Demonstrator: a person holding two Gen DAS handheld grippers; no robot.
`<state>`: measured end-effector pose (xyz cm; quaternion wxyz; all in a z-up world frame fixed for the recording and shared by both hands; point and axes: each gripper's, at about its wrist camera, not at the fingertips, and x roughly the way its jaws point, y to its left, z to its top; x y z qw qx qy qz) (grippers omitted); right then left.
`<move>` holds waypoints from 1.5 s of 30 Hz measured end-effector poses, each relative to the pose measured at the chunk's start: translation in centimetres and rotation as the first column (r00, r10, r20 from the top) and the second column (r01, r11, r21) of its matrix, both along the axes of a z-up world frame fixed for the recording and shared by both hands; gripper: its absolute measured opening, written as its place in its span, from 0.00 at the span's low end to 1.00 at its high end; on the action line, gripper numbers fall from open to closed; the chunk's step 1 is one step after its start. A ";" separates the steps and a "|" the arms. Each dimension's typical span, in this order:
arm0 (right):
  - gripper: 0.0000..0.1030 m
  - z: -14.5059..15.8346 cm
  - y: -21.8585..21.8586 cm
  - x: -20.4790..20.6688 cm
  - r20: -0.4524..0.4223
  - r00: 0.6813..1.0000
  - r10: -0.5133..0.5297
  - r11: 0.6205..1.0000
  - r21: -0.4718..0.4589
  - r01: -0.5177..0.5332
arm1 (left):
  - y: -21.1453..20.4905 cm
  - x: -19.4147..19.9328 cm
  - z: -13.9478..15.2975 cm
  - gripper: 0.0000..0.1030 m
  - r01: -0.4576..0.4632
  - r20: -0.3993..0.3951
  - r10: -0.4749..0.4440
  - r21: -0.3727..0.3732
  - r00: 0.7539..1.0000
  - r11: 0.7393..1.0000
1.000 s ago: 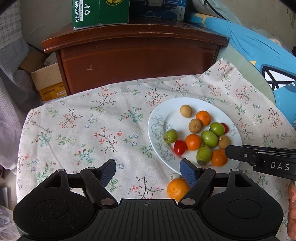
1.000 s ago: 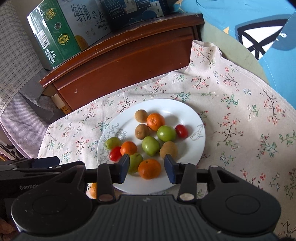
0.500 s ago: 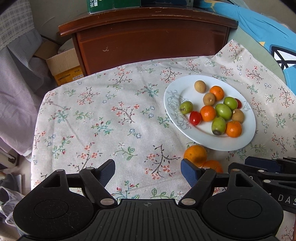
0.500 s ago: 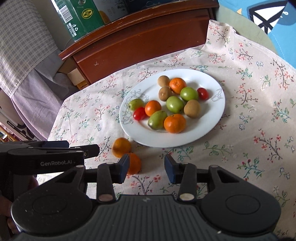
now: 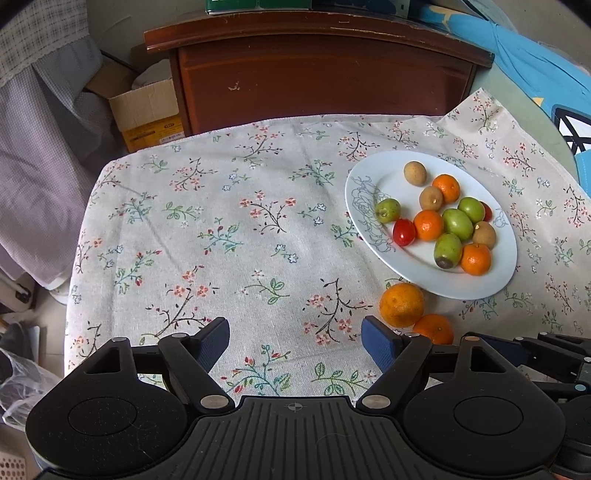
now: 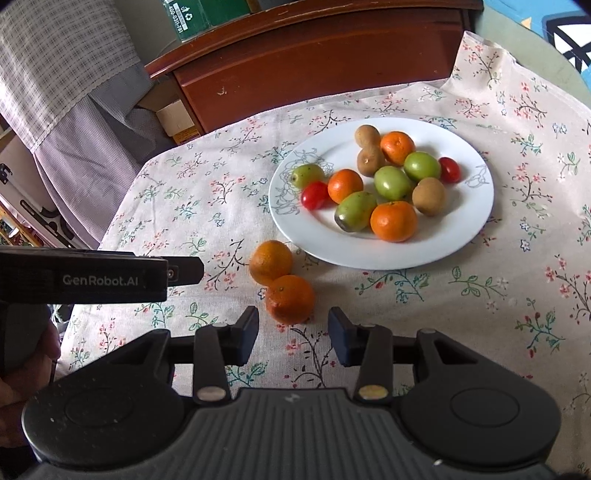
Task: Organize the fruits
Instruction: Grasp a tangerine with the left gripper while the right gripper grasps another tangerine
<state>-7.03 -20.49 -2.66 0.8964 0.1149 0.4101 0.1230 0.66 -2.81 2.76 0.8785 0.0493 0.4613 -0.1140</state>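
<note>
A white plate (image 5: 480, 288) (image 6: 424, 251) on the floral cloth holds several small fruits: oranges, green fruits, brown kiwis and red tomatoes. Two oranges lie on the cloth beside the plate's near rim, one (image 5: 401, 304) (image 6: 270, 262) behind the other (image 5: 434, 328) (image 6: 290, 299). My left gripper (image 5: 295, 341) is open and empty above bare cloth, left of the loose oranges. My right gripper (image 6: 293, 334) is open and empty, with the nearer orange just beyond its fingertips. The left gripper also shows from the side in the right wrist view (image 6: 184, 271).
A dark wooden cabinet (image 5: 321, 74) stands behind the table with green boxes (image 6: 207, 14) on top. A cardboard box (image 5: 147, 110) and hanging checked fabric (image 5: 40, 122) are at the left. Blue cloth (image 5: 535, 66) lies at the right.
Both grippers have pulled back from the plate toward the near side of the table. The two loose oranges have come into fuller view. Both stay open.
</note>
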 end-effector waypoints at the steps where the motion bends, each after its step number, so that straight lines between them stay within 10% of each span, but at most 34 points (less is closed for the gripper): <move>1: 0.41 -0.1 0.0 0.1 0.002 1.000 0.000 1.000 0.000 0.000 | -0.1 0.0 0.0 0.78 0.002 0.000 -0.002 0.002 1.000 1.000; 15: 0.30 -0.1 0.7 0.3 0.021 1.000 0.014 0.998 -0.063 -0.013 | -0.2 0.4 -0.5 0.78 0.004 -0.020 -0.005 -0.053 1.000 0.999; 35: 0.30 1.1 -4.6 -2.6 -0.050 0.962 -0.270 0.963 -0.001 0.270 | -4.4 -0.4 -2.3 0.74 0.208 0.056 -0.202 -0.138 0.978 0.968; 45: 0.30 1.0 -4.6 -2.4 -0.052 0.960 -0.275 0.961 0.010 0.276 | -5.1 0.1 -3.2 0.46 0.226 0.058 -0.219 -0.151 0.974 0.962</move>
